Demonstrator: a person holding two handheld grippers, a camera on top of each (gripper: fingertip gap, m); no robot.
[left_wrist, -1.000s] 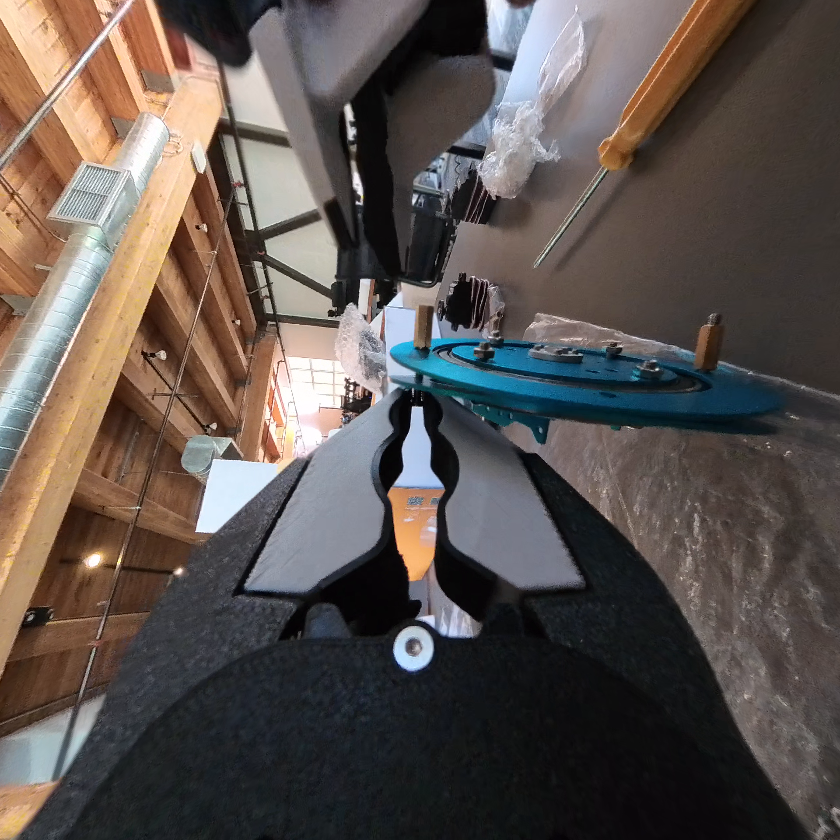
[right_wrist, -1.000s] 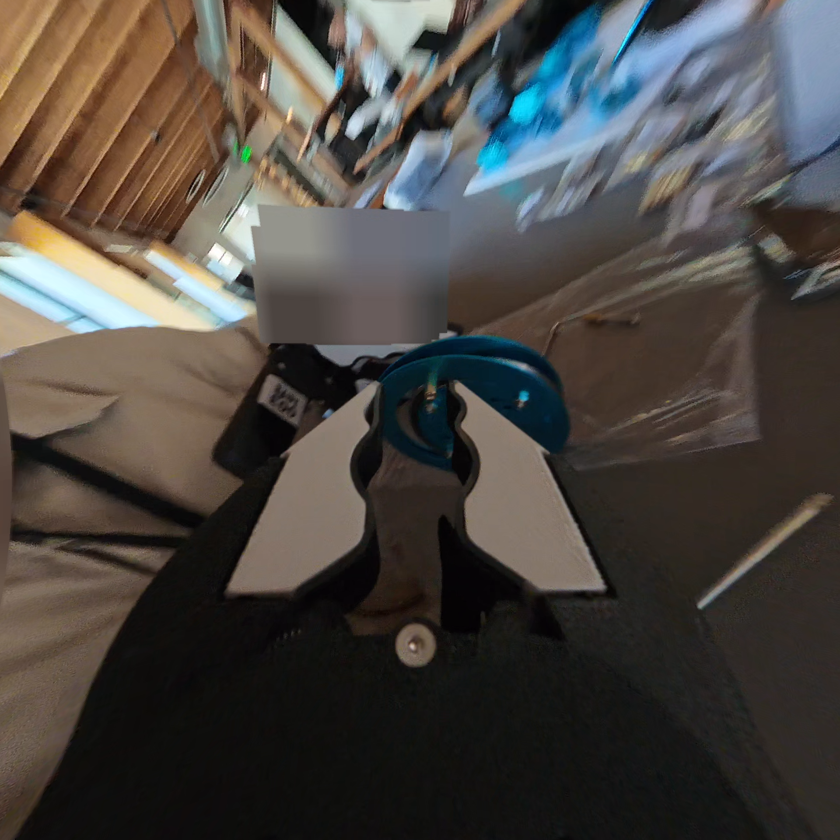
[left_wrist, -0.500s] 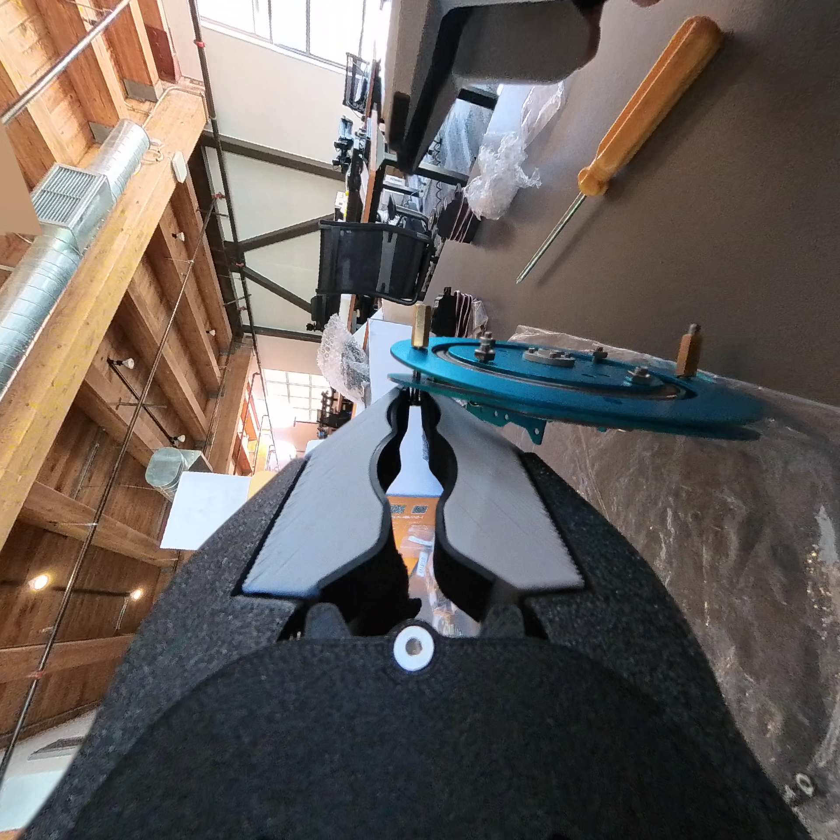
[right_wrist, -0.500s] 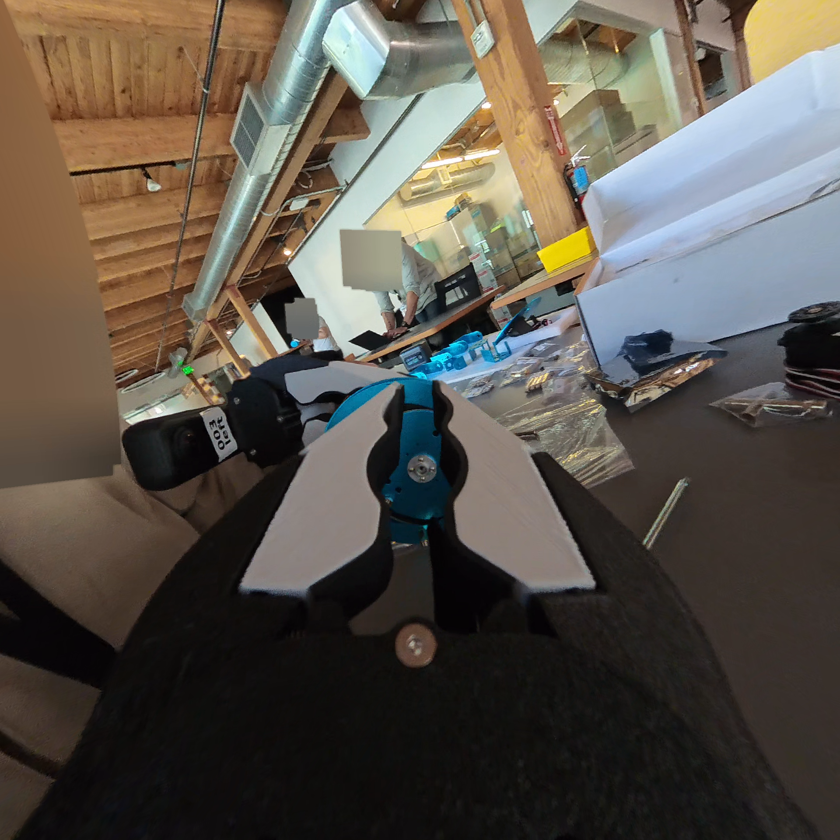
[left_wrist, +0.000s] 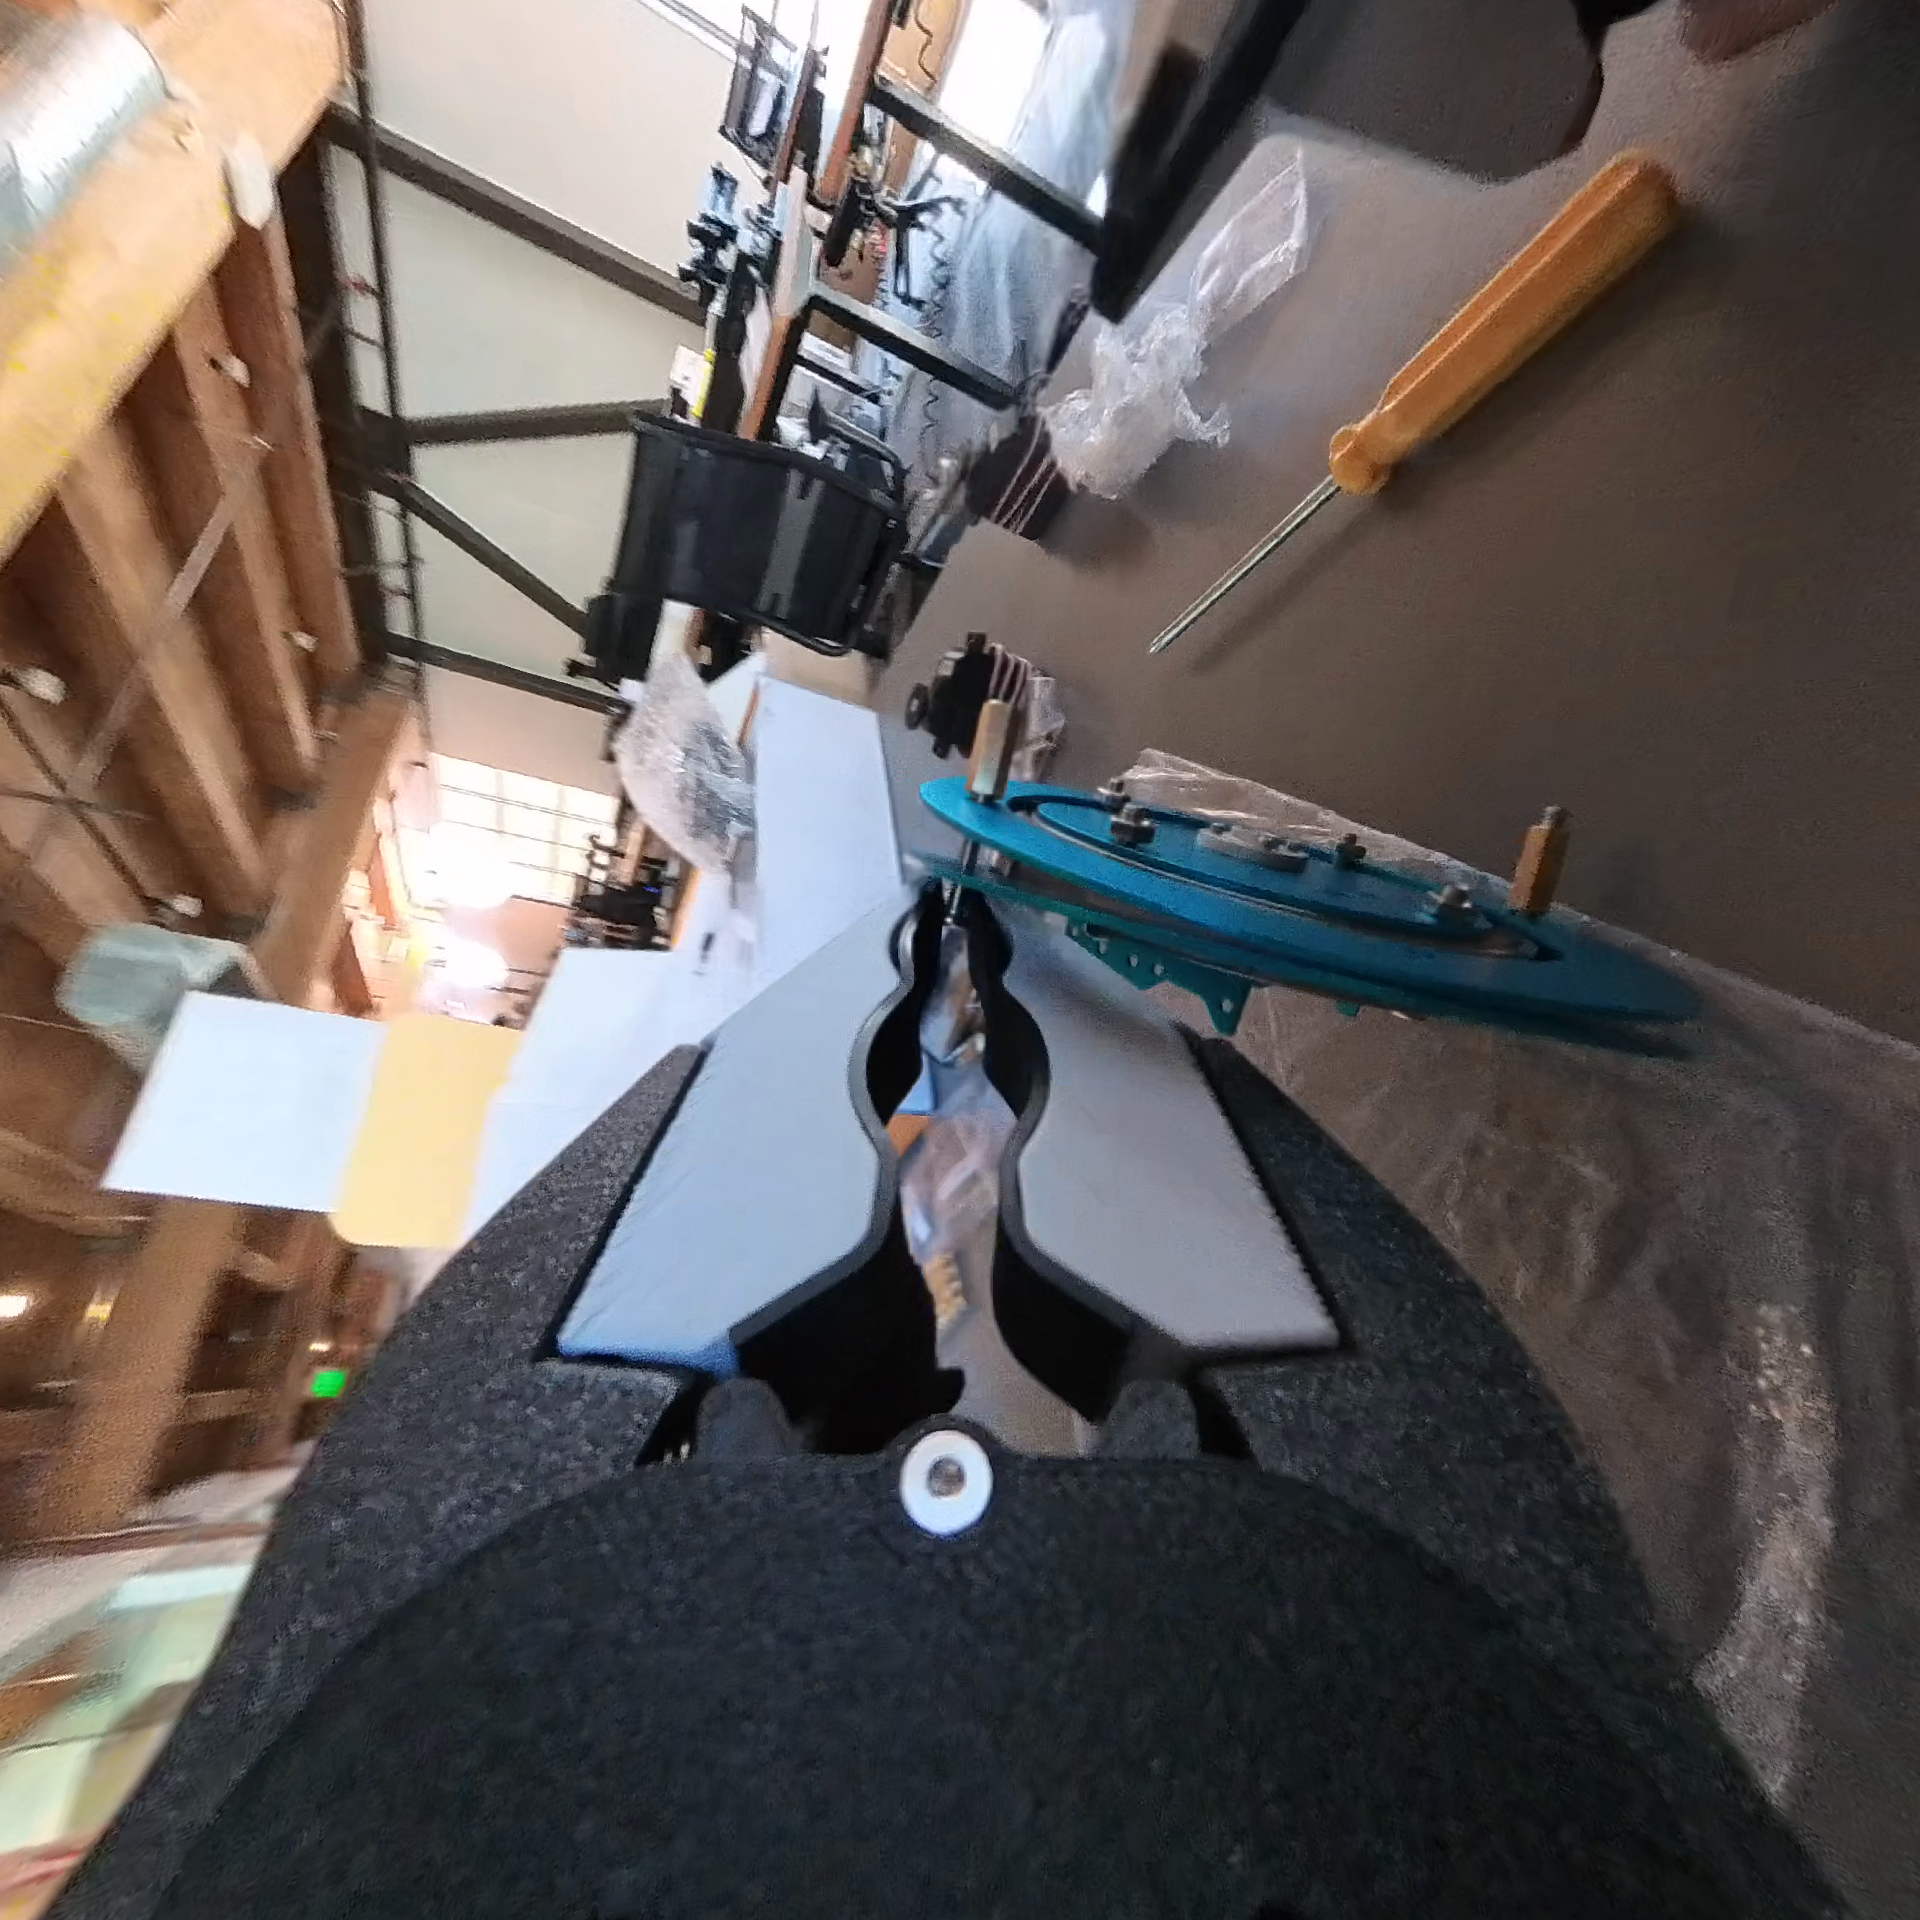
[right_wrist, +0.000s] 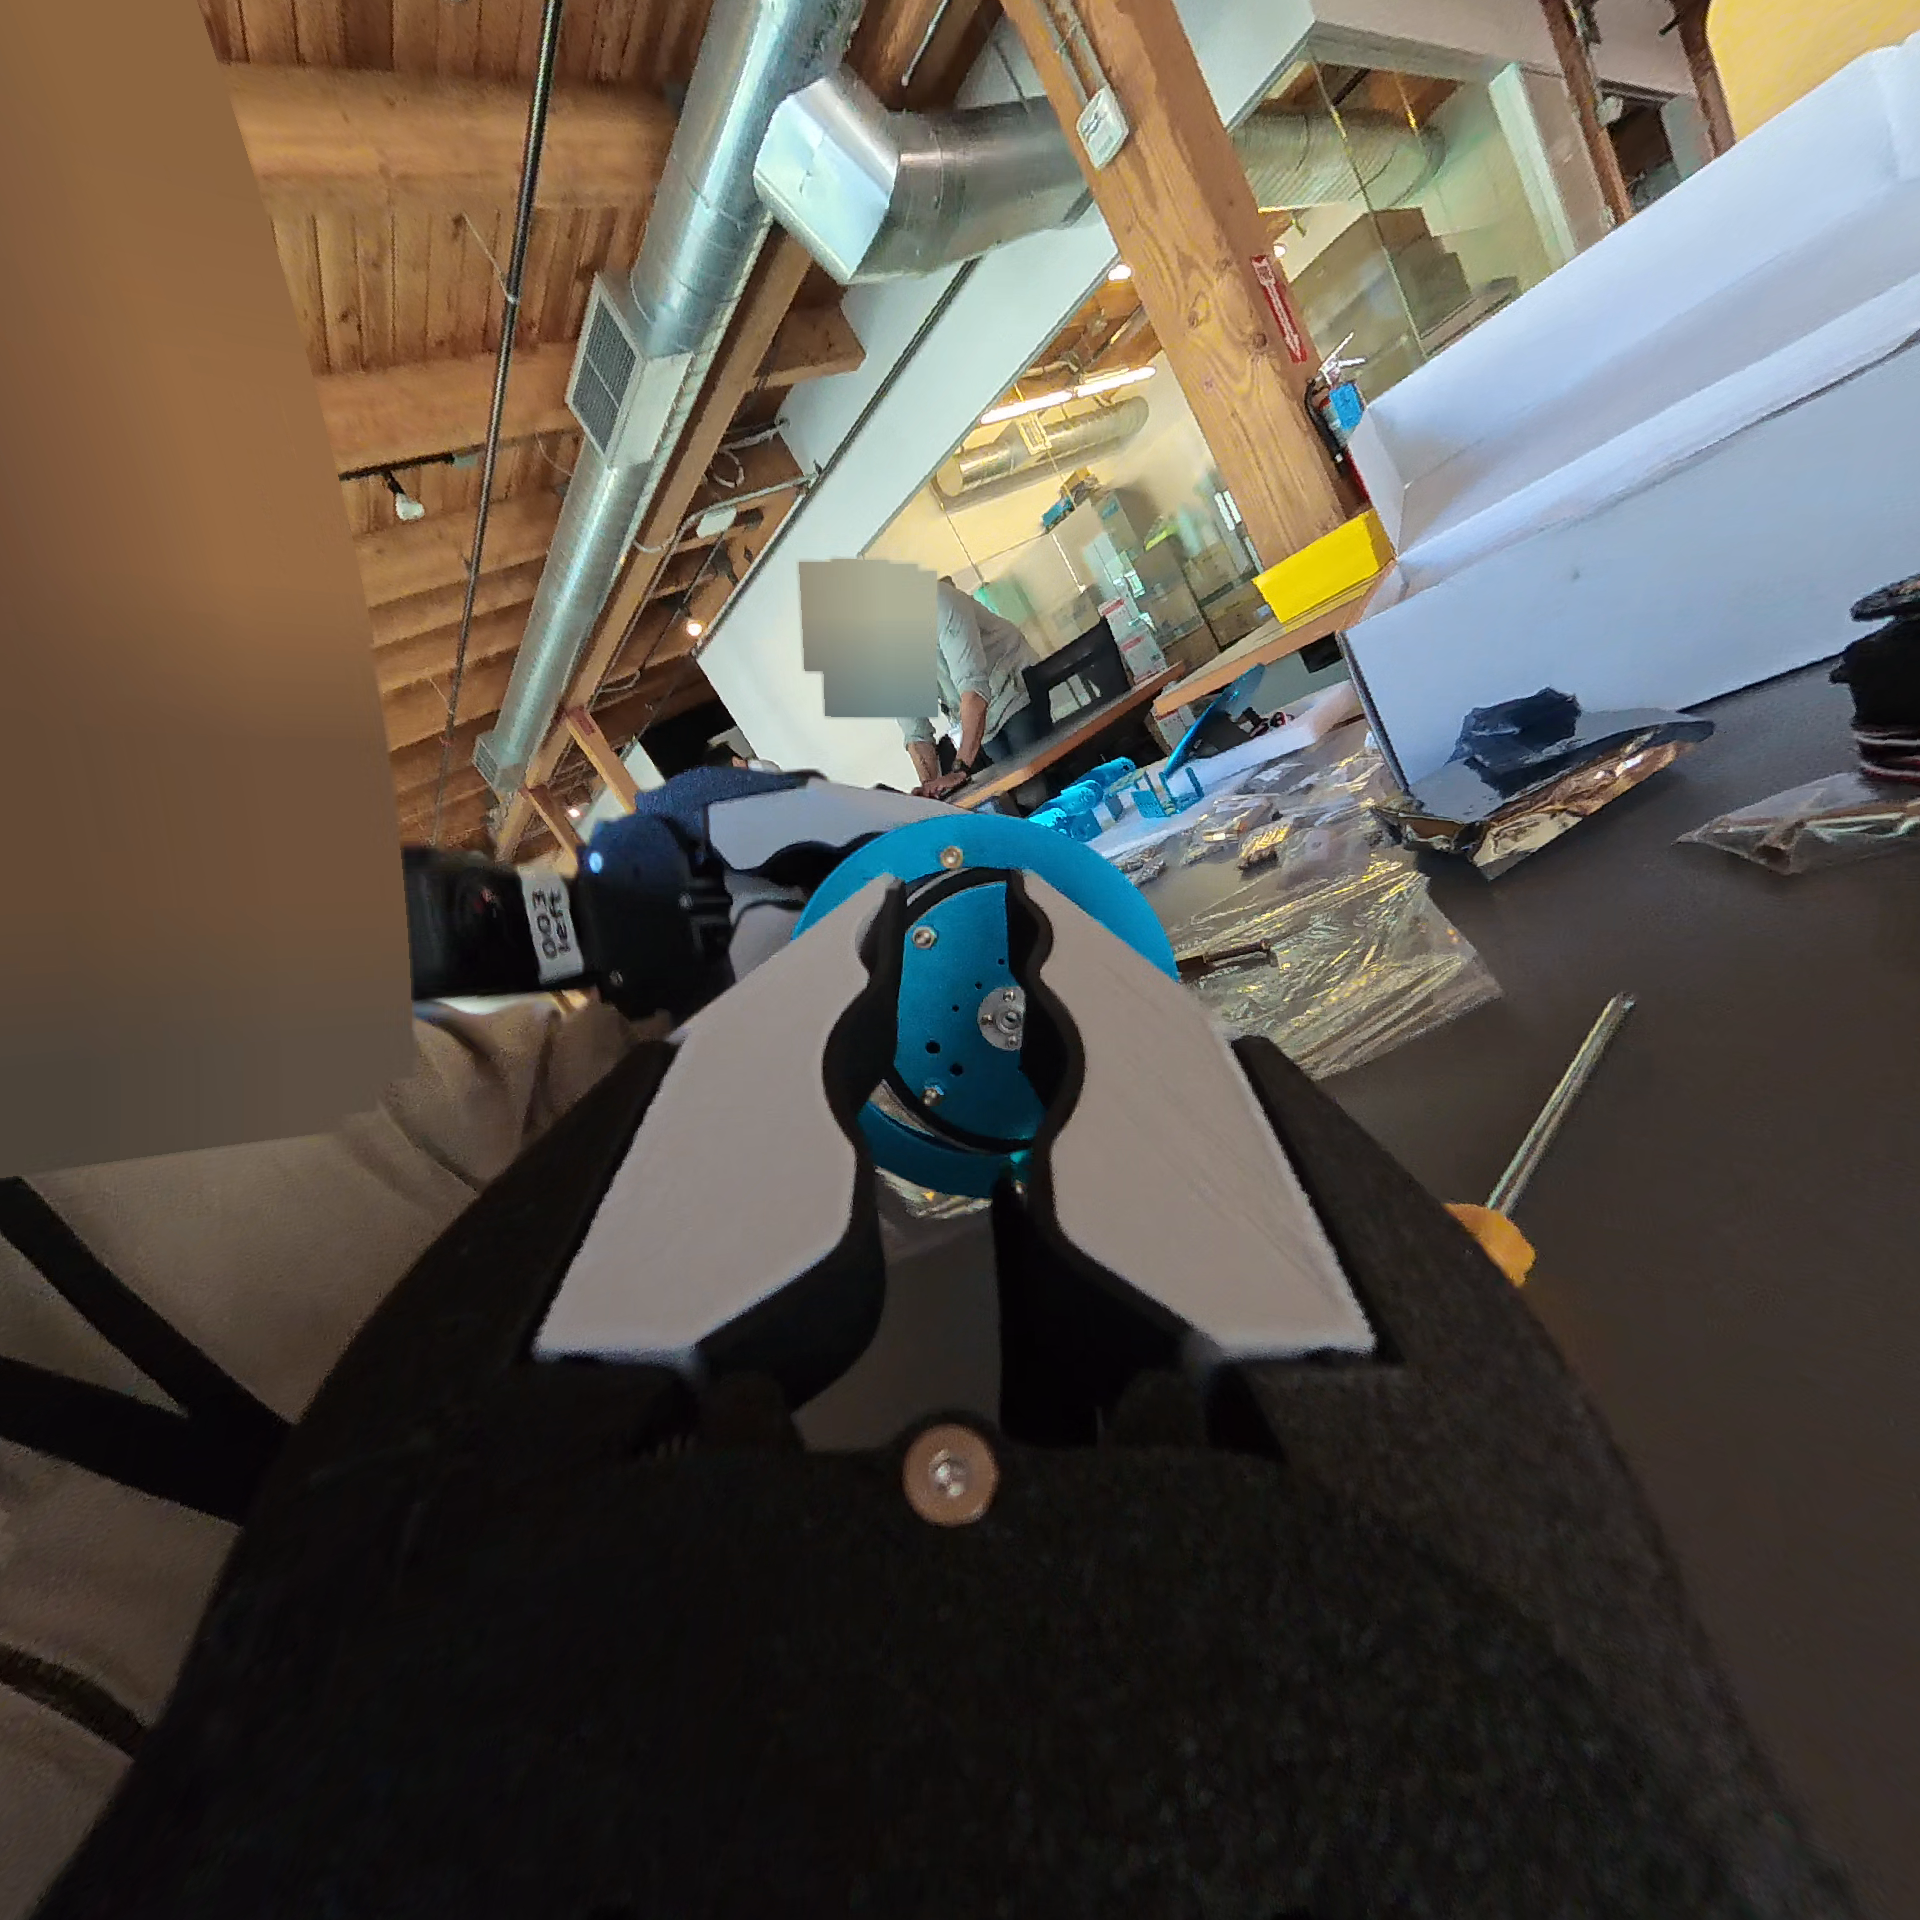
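A blue metal disc assembly (left_wrist: 1299, 914) of two stacked plates with brass standoffs (left_wrist: 1536, 860) is held on edge over a clear plastic bag (left_wrist: 1558, 1195). My left gripper (left_wrist: 951, 914) is shut on its rim by a screw. In the right wrist view the disc (right_wrist: 935, 997) faces me, with the left gripper (right_wrist: 675, 914) holding it from the left. My right gripper (right_wrist: 956, 883) hangs a little way in front of the disc, jaws slightly apart and empty. It shows as a dark blurred shape at the top right of the left wrist view (left_wrist: 1195, 125).
An orange-handled screwdriver (left_wrist: 1496, 332) lies on the dark table (left_wrist: 1610, 644); its shaft shows in the right wrist view (right_wrist: 1558, 1101). Crumpled plastic (left_wrist: 1143, 395), a black motor (left_wrist: 961, 696), a white box (right_wrist: 1610, 582), a foil bag (right_wrist: 1538, 779) and a distant person (right_wrist: 982, 675) are around. The gap from one gripper's tips to the other's is roughly 10 cm.
The right gripper has drawn back from the disc and its jaws have parted a little. The left gripper keeps its hold and has tilted slightly with the disc.
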